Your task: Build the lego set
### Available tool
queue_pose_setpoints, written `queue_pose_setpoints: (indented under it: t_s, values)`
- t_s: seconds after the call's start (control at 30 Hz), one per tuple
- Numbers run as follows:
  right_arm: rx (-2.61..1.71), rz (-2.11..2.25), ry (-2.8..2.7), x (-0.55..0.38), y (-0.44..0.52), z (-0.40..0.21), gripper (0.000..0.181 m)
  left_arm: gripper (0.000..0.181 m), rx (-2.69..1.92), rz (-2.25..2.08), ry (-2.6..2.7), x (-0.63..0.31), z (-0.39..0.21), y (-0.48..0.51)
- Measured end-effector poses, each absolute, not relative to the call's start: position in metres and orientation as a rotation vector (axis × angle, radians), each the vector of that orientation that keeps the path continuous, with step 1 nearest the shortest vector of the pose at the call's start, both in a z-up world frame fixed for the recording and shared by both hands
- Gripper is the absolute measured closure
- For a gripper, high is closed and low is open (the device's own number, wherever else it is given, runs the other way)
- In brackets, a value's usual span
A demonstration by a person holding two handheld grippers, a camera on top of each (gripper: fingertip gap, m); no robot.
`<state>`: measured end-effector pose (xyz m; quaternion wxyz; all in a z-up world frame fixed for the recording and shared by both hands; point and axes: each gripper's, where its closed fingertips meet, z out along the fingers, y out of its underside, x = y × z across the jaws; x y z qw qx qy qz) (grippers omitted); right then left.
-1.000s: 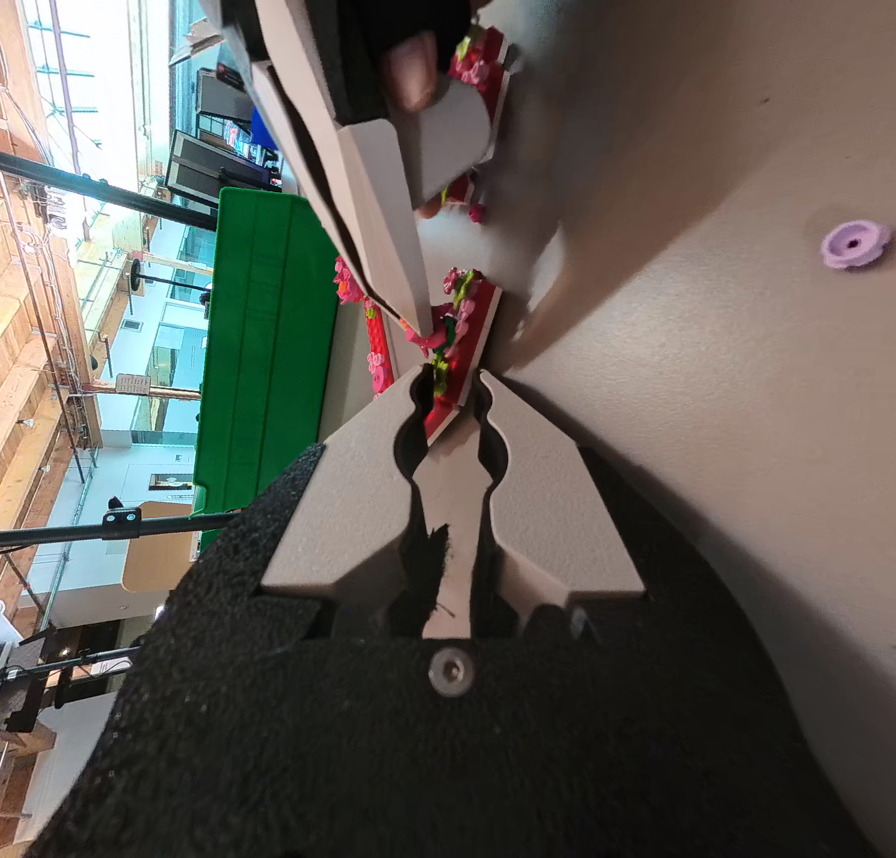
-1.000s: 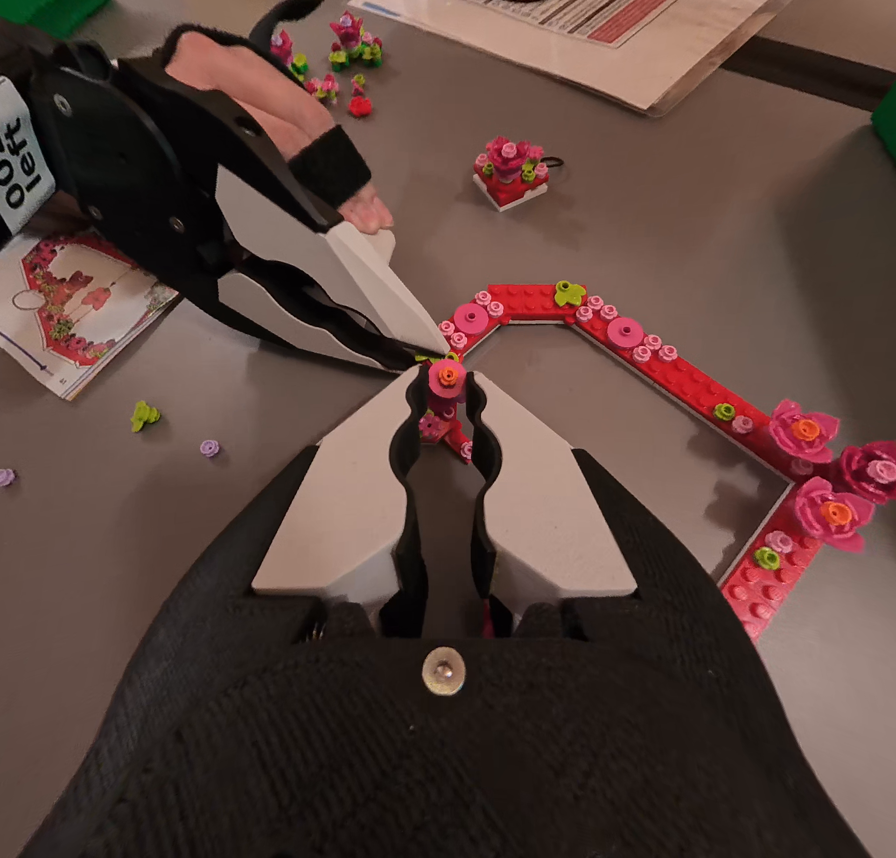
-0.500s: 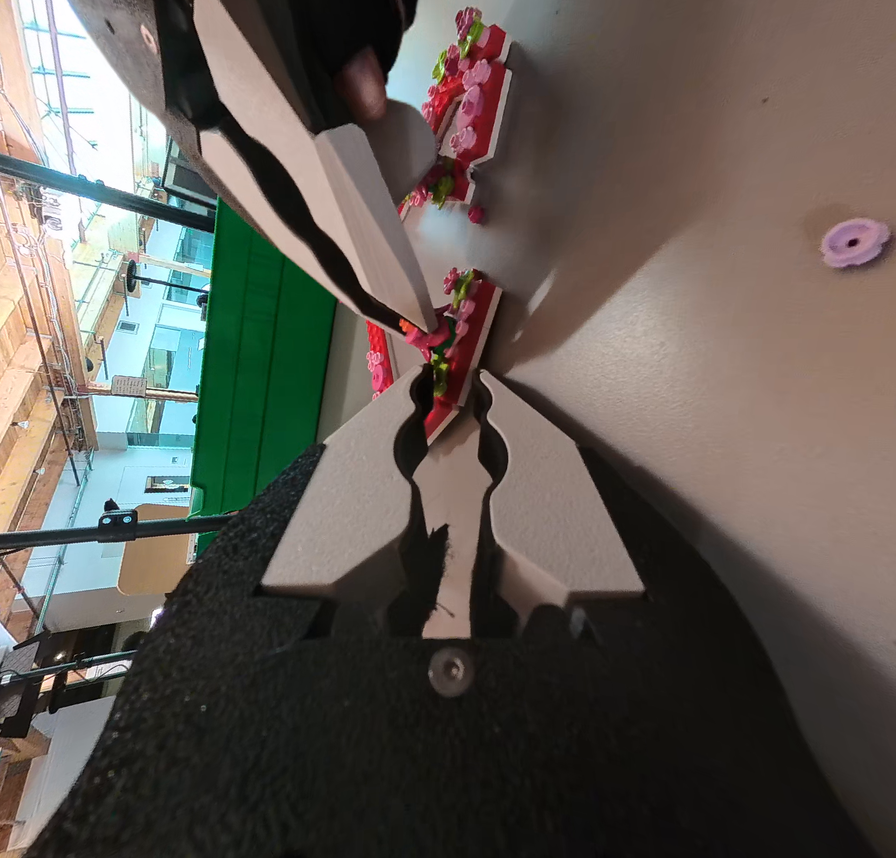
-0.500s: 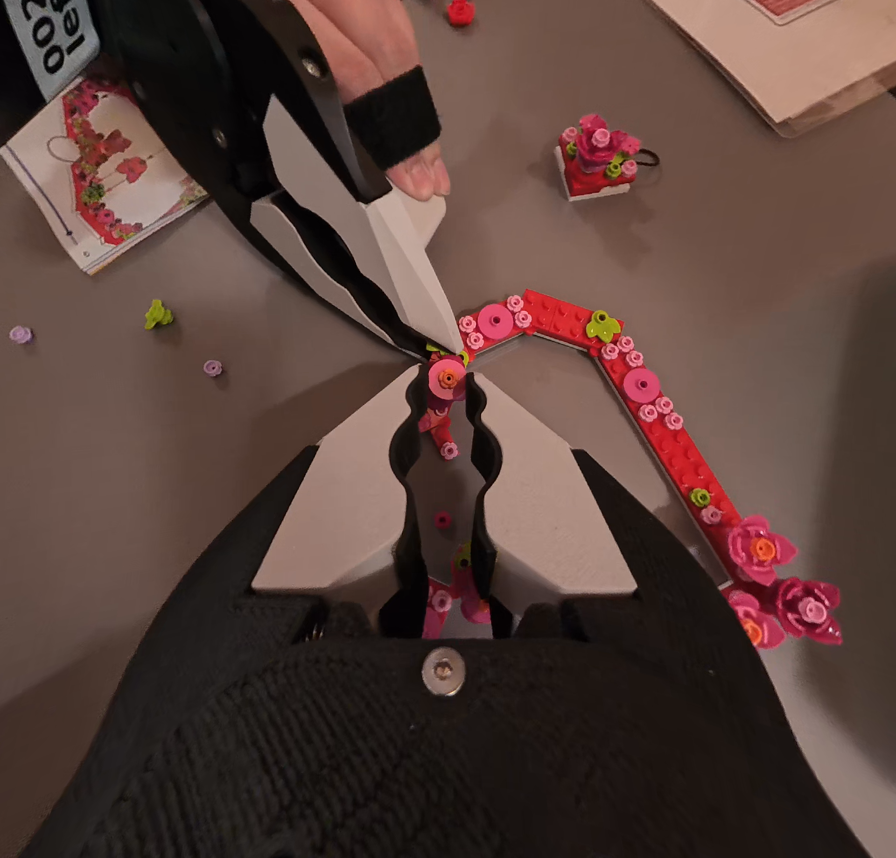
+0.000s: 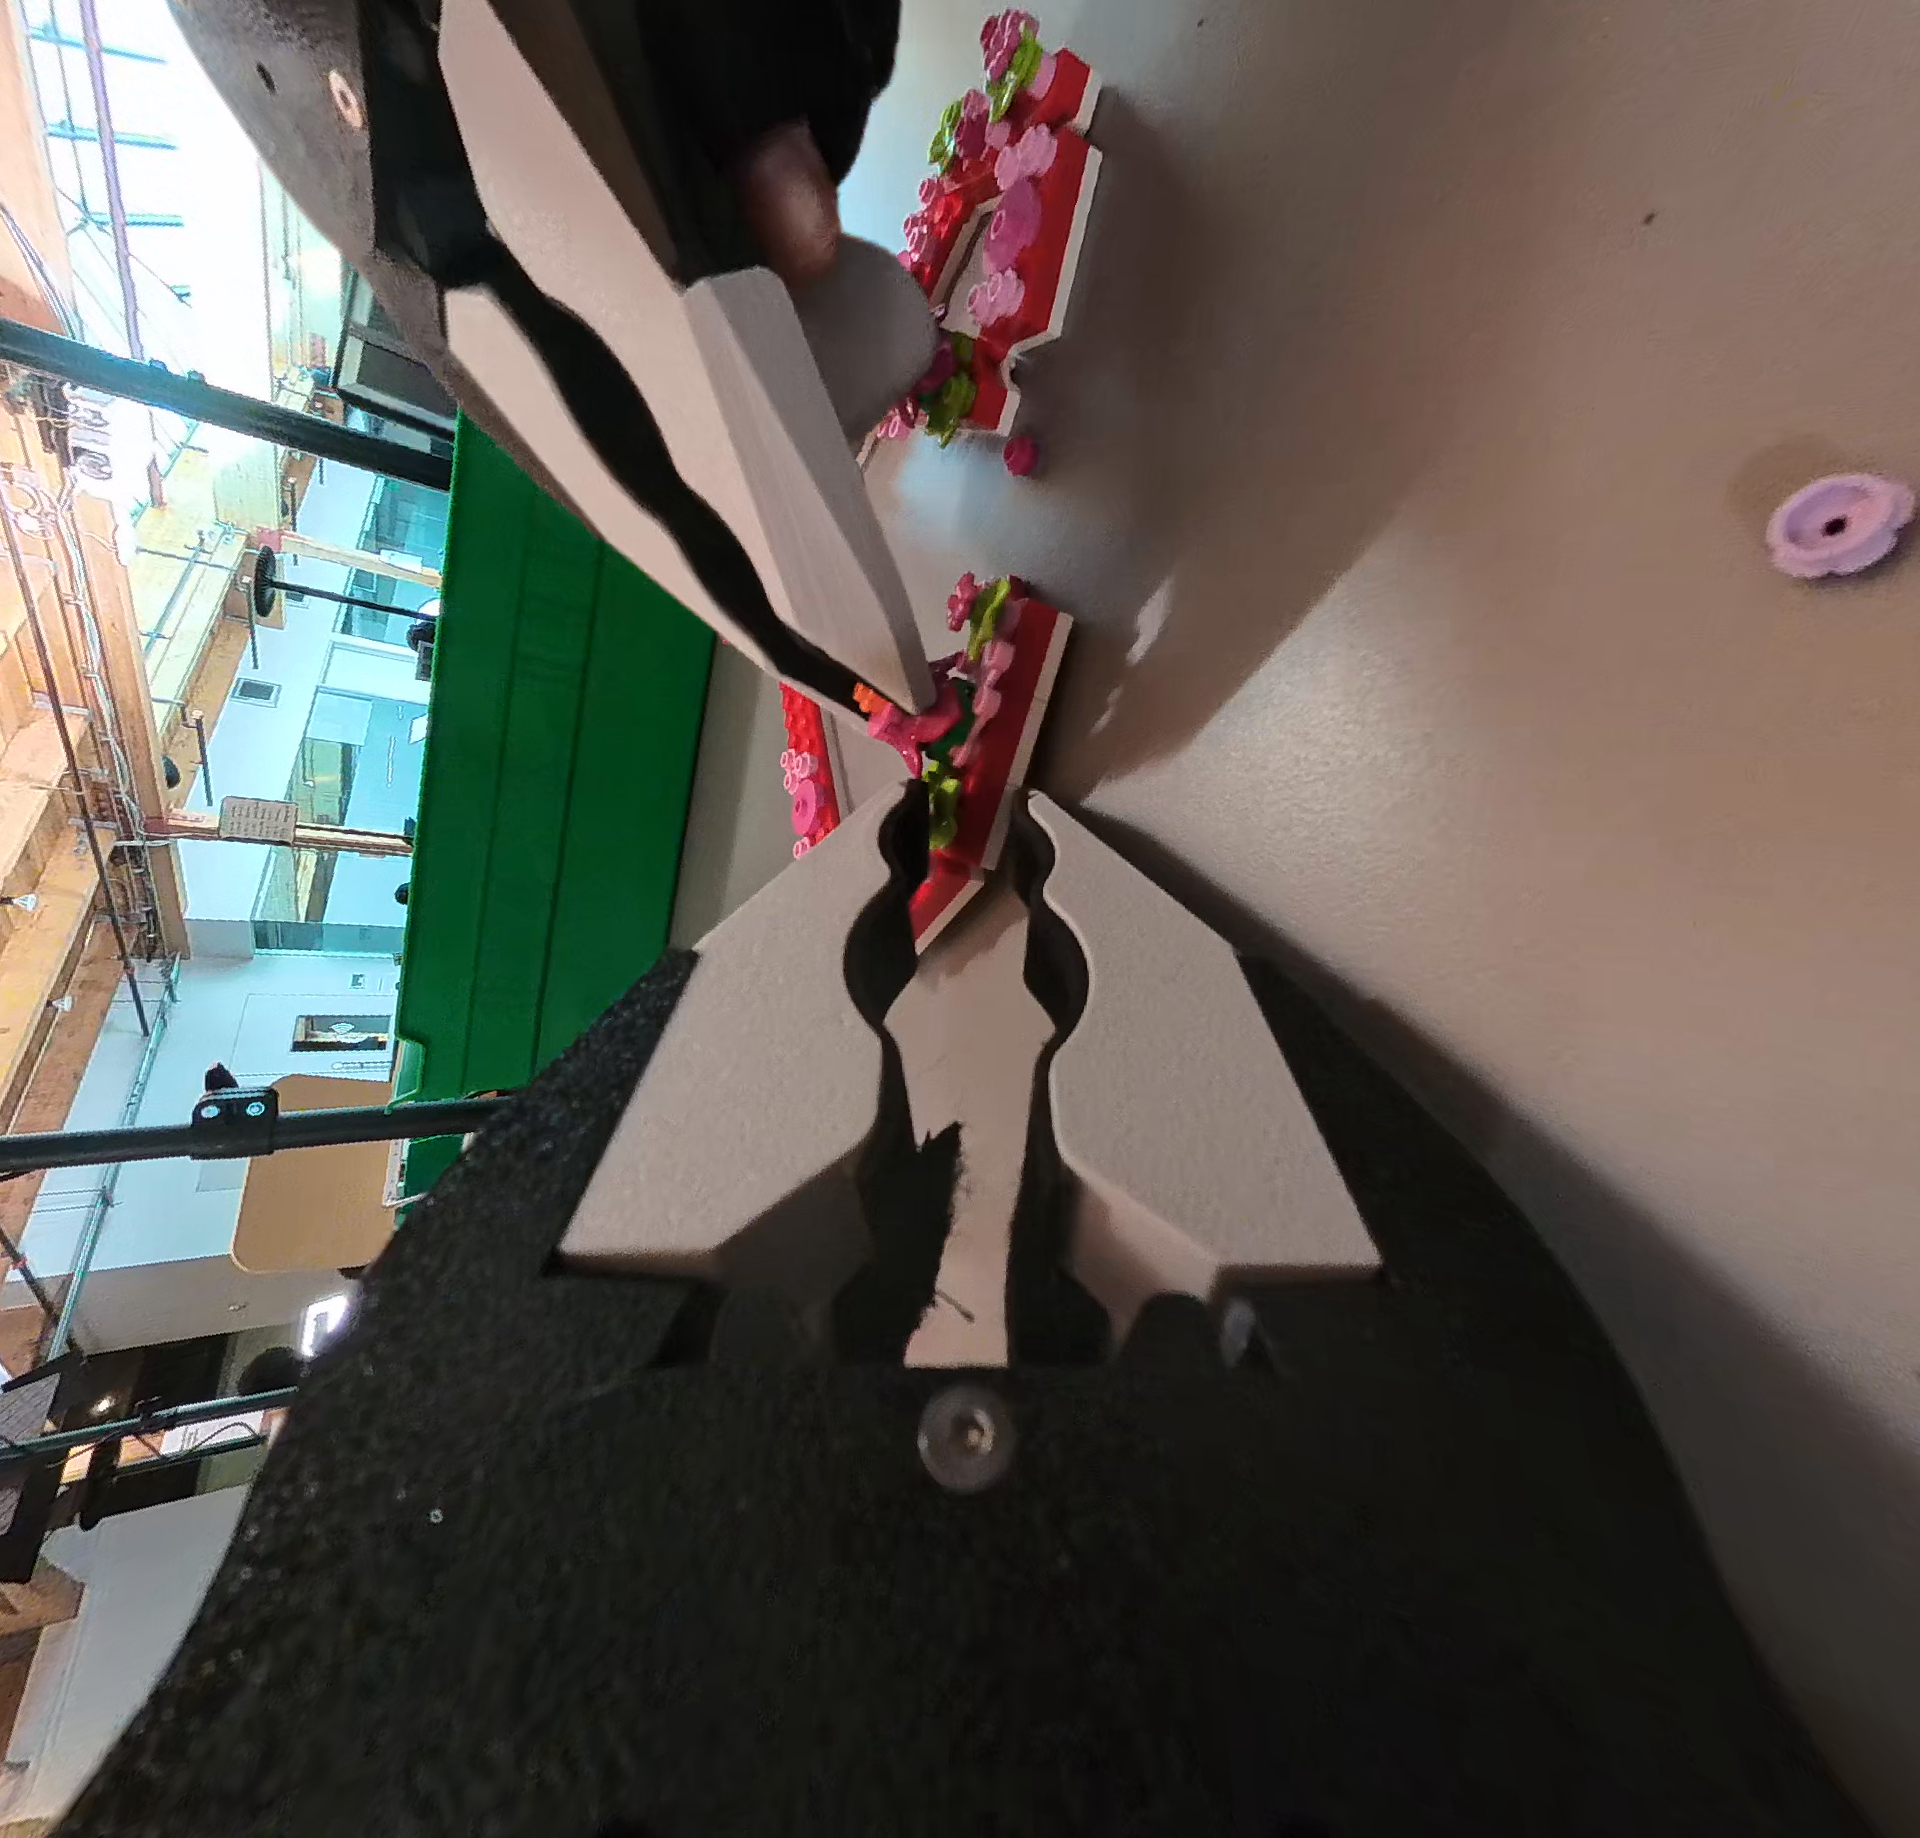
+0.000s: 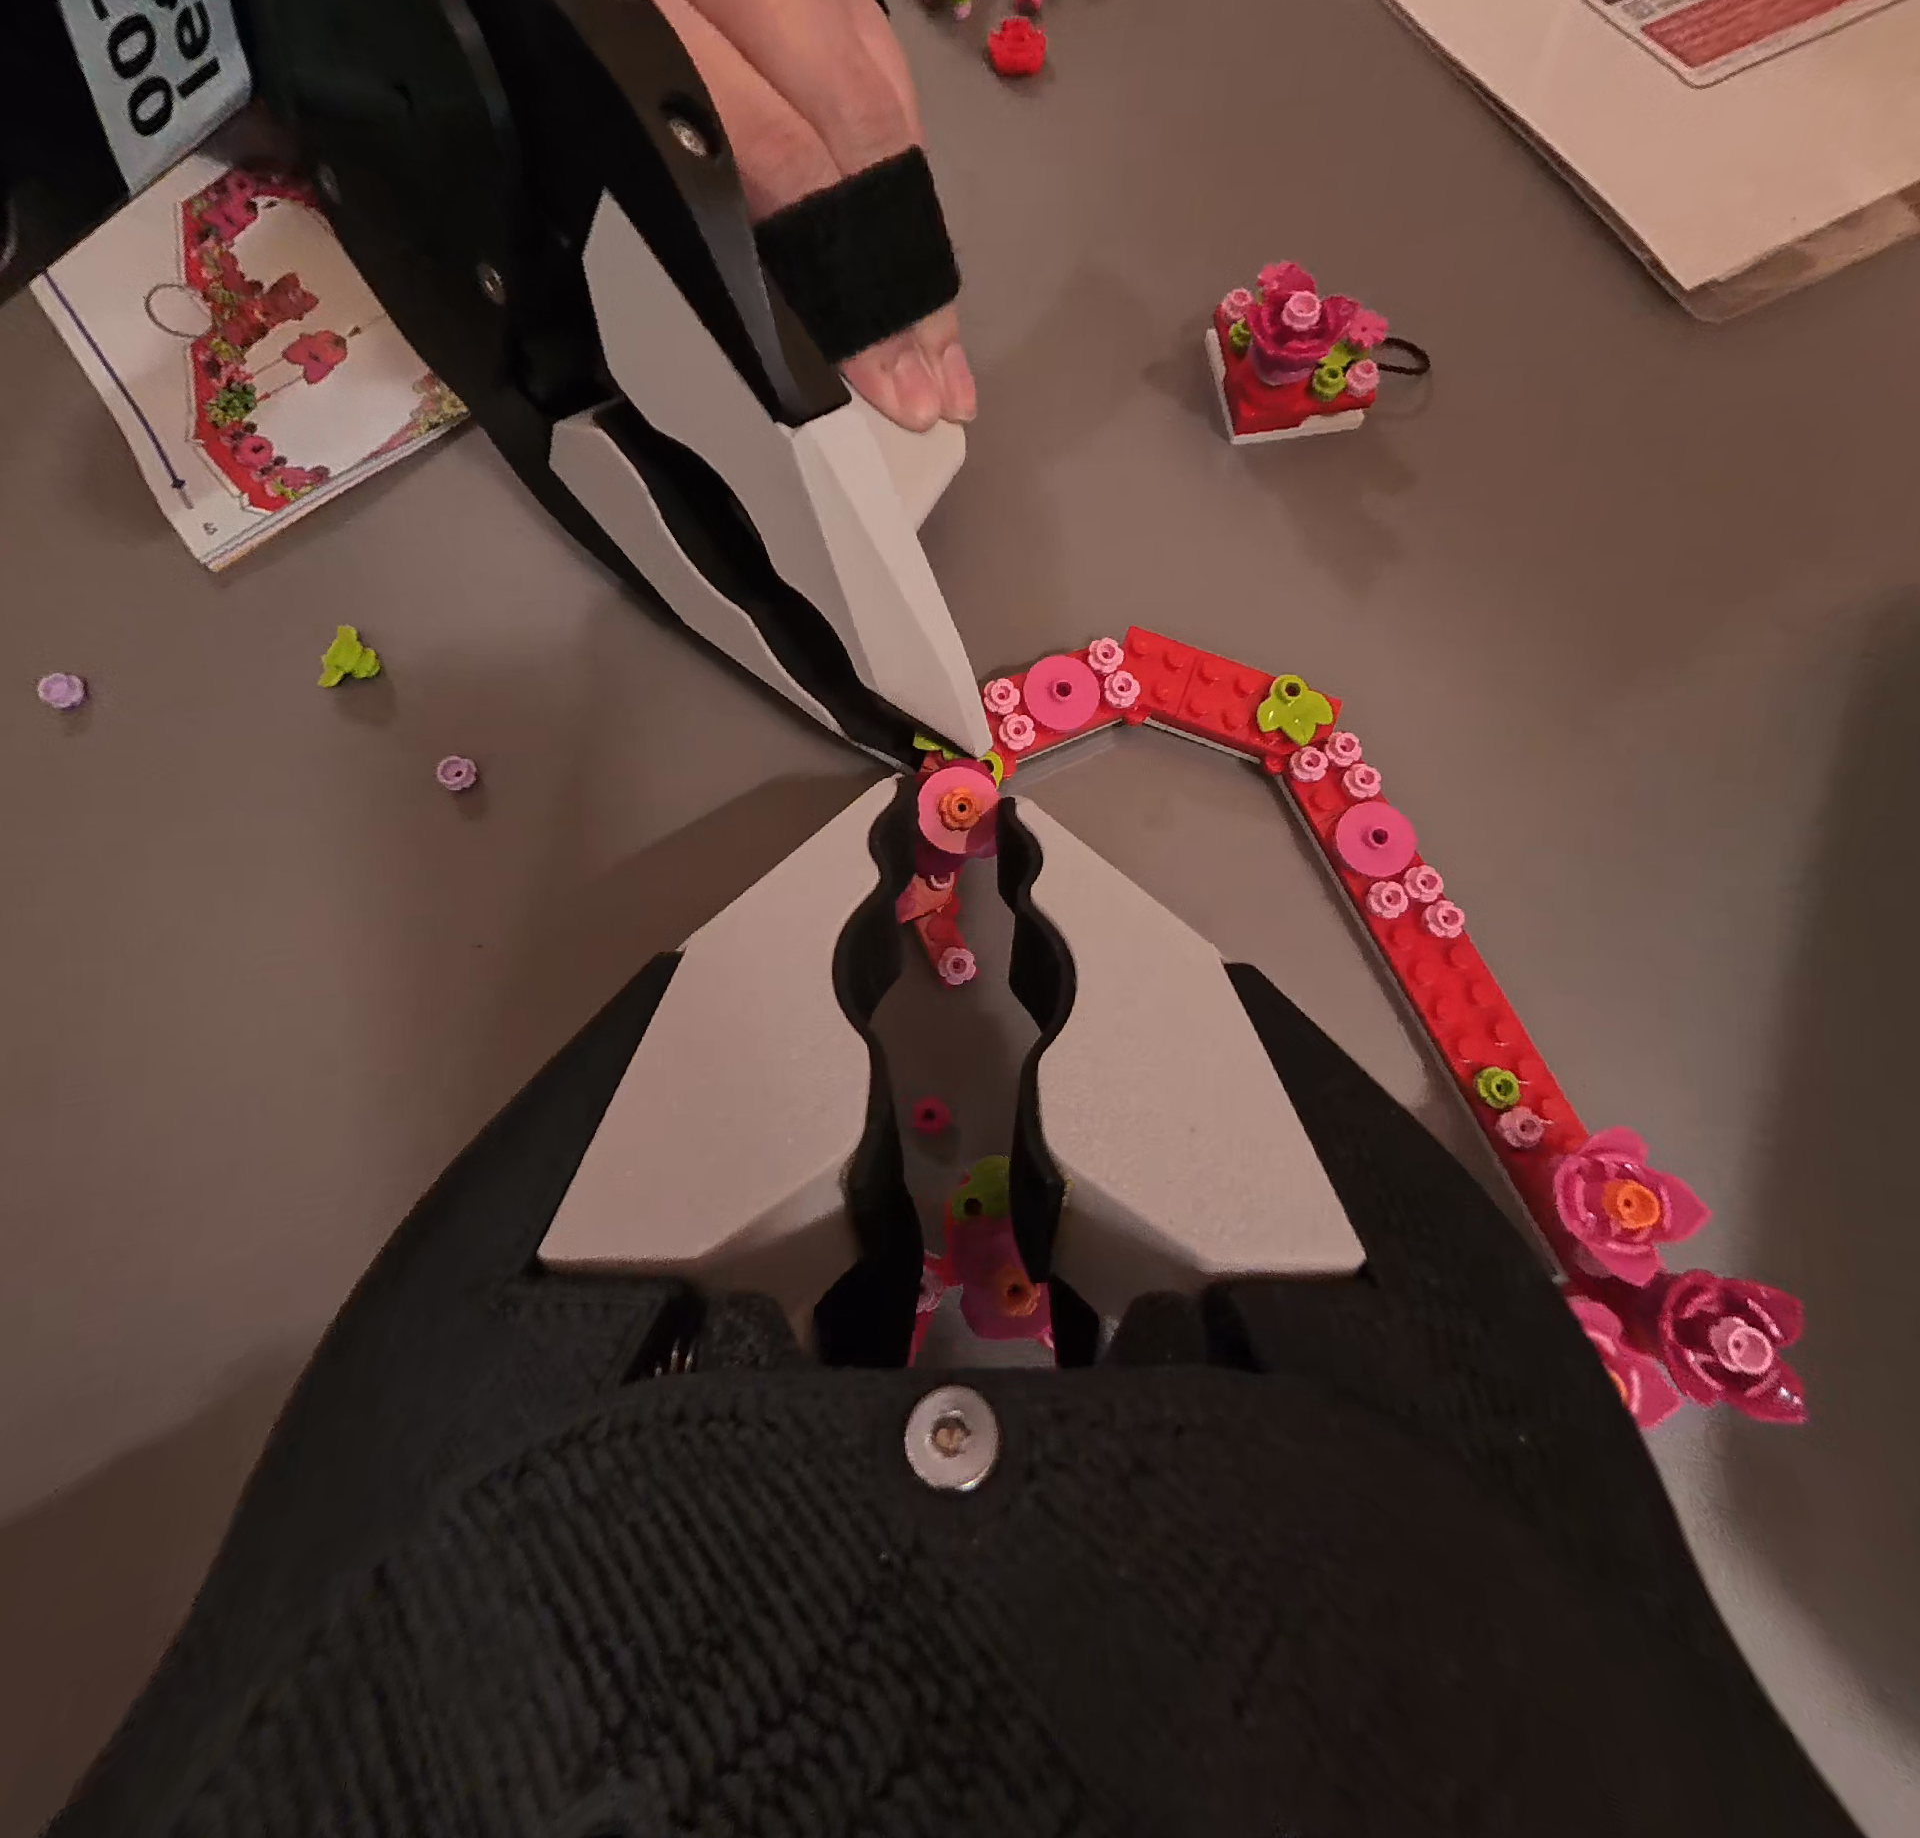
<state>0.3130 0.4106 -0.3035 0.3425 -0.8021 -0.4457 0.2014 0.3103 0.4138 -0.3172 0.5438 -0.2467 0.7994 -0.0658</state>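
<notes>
Here, in the left wrist view, the left gripper (image 5: pixel 968 824) is clamping the red frame (image 5: pixel 992 791) on edge. In the right wrist view, the right gripper (image 6: pixel 948 803) is pinching a pink flower (image 6: pixel 956 803) onto it; a skewed push could be popping neighbouring blossoms loose.

- The flower (image 6: pixel 958 806) sits on the corner of the brick frame (image 6: pixel 1423 967), between the right gripper (image 6: pixel 951 801) tips.
- The left gripper (image 6: pixel 940 744) meets that corner from behind-left.
- A booklet (image 6: pixel 249 406) lies far left on the table (image 6: pixel 1558 593); a small flower block (image 6: pixel 1294 354) lies behind the frame.
</notes>
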Motion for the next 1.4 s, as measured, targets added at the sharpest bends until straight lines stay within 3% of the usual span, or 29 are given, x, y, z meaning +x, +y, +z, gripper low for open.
queue_pose_setpoints:
  t_s: [0.33, 1.4]
  values:
    - [-2.074, 0.336, -1.005, 0.3137, 0.4132, -0.3035, 0.166, 0.168, -0.581, -0.15, 1.894, 0.3104, -0.3171, 0.4138]
    - [-2.06, 0.547, -1.129, 0.3122, 0.4093, -0.3019, 0.166, 0.168, -0.445, -0.034, 1.884, 0.3104, -0.3161, 0.4116]
